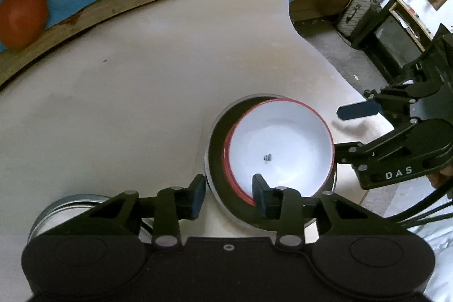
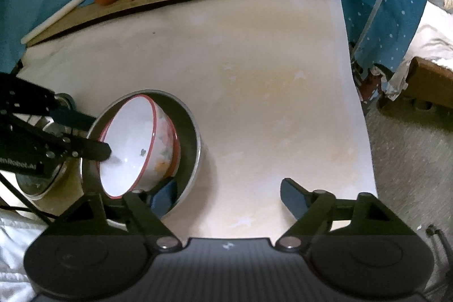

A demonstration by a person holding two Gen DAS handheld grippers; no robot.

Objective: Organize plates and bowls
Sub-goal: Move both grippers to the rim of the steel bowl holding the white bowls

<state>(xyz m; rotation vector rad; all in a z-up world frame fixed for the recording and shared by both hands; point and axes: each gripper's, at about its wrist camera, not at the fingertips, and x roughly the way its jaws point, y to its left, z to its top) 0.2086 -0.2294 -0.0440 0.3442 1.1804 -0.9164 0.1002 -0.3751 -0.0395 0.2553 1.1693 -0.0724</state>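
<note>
White bowl (image 1: 279, 149), red-rimmed with floral outside, sits tilted inside metal bowl (image 1: 219, 157).

Both grippers point steeply downward. The left gripper (image 1: 229, 196) has its jaws partly closed. The right gripper (image 2: 229, 196) has its jaws spread wide.
</note>
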